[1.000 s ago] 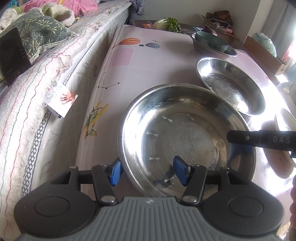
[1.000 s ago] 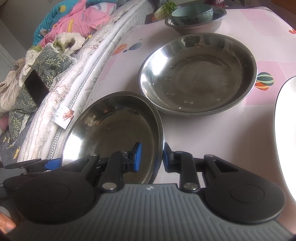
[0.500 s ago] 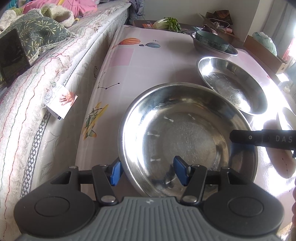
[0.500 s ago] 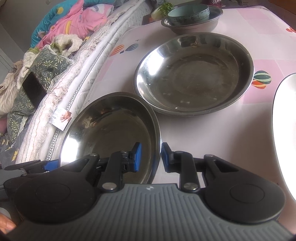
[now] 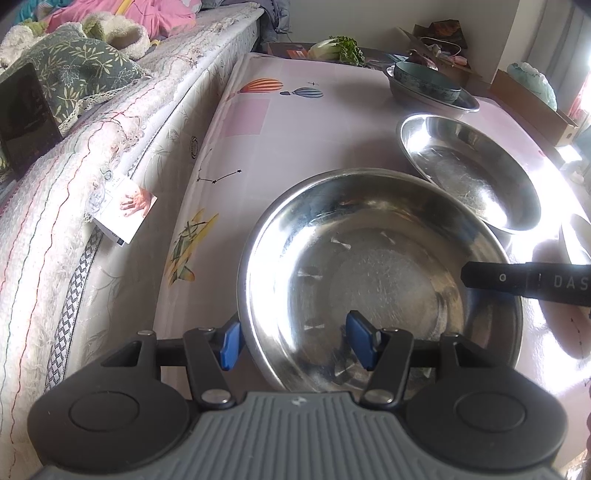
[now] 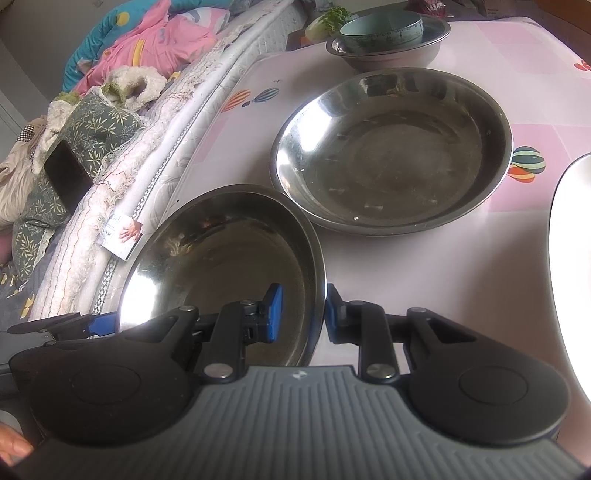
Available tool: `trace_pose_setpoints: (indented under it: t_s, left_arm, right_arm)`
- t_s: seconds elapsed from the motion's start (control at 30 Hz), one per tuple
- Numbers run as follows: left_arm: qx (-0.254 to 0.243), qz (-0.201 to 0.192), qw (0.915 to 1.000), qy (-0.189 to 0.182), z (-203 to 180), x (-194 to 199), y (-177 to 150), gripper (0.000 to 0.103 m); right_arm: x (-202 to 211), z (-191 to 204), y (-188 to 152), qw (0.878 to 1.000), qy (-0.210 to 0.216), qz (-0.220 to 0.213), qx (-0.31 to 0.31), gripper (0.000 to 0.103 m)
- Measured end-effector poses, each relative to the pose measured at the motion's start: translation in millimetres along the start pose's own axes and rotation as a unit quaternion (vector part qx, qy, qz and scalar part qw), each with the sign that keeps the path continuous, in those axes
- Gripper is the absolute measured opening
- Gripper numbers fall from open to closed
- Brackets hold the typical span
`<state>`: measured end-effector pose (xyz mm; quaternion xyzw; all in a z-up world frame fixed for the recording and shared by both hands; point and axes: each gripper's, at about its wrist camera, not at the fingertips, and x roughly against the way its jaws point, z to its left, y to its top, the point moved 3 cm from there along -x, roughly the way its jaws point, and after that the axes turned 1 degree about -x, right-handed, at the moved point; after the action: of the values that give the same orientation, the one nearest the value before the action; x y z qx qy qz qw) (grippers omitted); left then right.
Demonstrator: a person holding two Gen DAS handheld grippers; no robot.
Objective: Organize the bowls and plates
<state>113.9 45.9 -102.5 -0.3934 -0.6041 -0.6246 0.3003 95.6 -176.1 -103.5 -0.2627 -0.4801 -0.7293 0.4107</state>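
A steel plate (image 5: pixel 380 273) (image 6: pixel 221 258) is held between both grippers near the table's front left corner. My left gripper (image 5: pixel 295 341) stands wide around its near left rim, one pad outside, one inside. My right gripper (image 6: pixel 301 314) is shut on its right rim. A second steel plate (image 5: pixel 472 173) (image 6: pixel 395 147) lies just behind it, rims nearly touching. Farther back a teal bowl (image 5: pixel 424 79) (image 6: pixel 380 27) sits inside a steel bowl (image 6: pixel 391 51).
The pink tablecloth (image 5: pixel 288 133) covers the table. A bed with quilts and cushions (image 5: pixel 74 122) runs along the left edge. A white plate's rim (image 6: pixel 569 236) shows at the right. Vegetables (image 5: pixel 338 48) and boxes stand at the far end.
The held plate has shifted slightly forward toward the second plate. The right gripper's jaws have closed a little tighter on the rim.
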Motion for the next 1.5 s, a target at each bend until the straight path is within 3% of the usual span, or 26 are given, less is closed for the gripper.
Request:
trace_pose_setpoints:
  t_s: [1.5]
  left_arm:
    - [-0.005, -0.019, 0.9998, 0.002, 1, 10, -3, 0.059]
  right_arm:
    - [5, 7, 1, 1.000, -0.007, -0.009, 0.021, 0.024]
